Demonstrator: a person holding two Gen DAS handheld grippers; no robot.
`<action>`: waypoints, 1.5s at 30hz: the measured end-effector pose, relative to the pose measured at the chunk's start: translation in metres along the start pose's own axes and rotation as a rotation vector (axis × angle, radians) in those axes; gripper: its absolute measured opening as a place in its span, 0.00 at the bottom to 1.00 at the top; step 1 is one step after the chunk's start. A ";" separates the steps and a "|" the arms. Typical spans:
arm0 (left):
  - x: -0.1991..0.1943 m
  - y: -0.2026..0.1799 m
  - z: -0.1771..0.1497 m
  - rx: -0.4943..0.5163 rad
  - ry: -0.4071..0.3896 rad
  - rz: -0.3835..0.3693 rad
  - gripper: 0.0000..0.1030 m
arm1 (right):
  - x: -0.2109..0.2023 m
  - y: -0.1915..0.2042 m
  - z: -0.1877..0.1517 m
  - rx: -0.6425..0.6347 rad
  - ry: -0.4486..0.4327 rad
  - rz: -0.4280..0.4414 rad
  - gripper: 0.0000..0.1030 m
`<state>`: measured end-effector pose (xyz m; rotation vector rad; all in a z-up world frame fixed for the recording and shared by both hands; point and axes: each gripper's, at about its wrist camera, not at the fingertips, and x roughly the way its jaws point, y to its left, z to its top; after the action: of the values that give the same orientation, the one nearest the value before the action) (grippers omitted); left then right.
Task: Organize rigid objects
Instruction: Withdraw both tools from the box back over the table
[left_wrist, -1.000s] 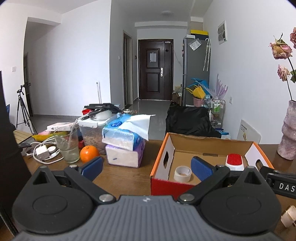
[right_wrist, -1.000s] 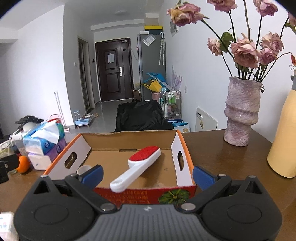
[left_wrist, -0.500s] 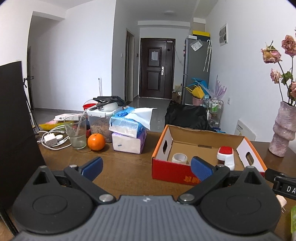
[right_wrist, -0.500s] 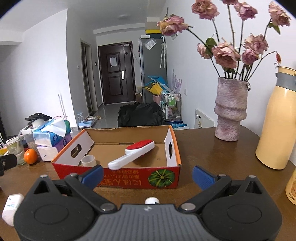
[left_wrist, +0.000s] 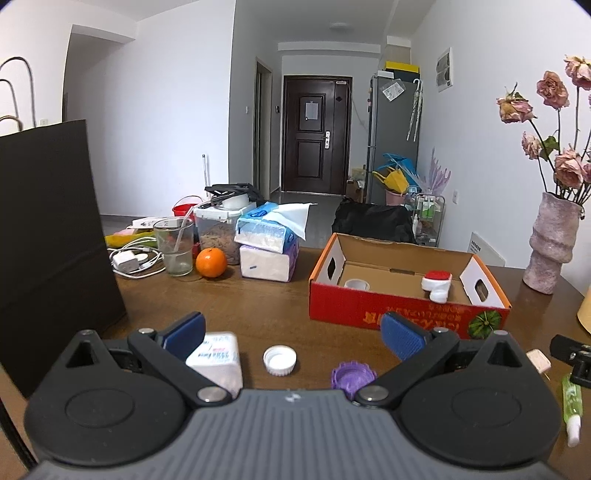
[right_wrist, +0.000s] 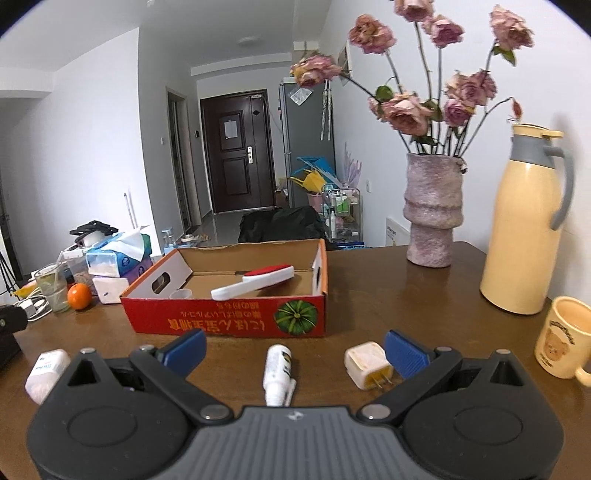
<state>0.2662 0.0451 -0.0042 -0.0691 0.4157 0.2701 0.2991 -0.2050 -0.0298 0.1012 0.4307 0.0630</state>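
The small white bottle (right_wrist: 277, 373) lies on the worktop (right_wrist: 369, 295) dead ahead of the right hand-held gripper (right_wrist: 295, 349), long axis pointing toward the box (right_wrist: 229, 321). Both hand-held grippers gape empty; the left hand-held gripper (left_wrist: 293, 338) is farther off.

On the brown wooden worktop (right_wrist: 369, 295): open red cardboard box (right_wrist: 229, 325) mid-table, holding a white lint brush with red pad (right_wrist: 255, 282) and a small white tape roll (right_wrist: 180, 294). Left of the box, stacked tissue packs (left_wrist: 267, 245), then a round orange (left_wrist: 211, 262) and a clear drinking glass (left_wrist: 174, 251). Right of the box, a pinkish ribbed vase (right_wrist: 432, 210), a cream thermos jug (right_wrist: 524, 229), a cream mug (right_wrist: 565, 338). Before the box, a white bottle cap (left_wrist: 279, 360), a purple ridged cap (left_wrist: 352, 374), a white plug adapter (right_wrist: 369, 364), a small white tube (right_wrist: 277, 373).
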 end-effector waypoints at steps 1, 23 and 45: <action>-0.006 0.000 -0.002 0.000 0.000 0.001 1.00 | -0.007 -0.003 -0.002 0.000 0.001 -0.003 1.00; -0.090 0.011 -0.055 -0.001 0.024 -0.014 1.00 | -0.102 -0.038 -0.057 -0.057 -0.017 0.004 1.00; -0.053 0.007 -0.078 0.003 0.099 -0.012 1.00 | -0.077 -0.079 -0.078 -0.108 0.029 -0.021 1.00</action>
<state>0.1873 0.0296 -0.0535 -0.0825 0.5136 0.2547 0.1994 -0.2832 -0.0772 -0.0110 0.4566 0.0672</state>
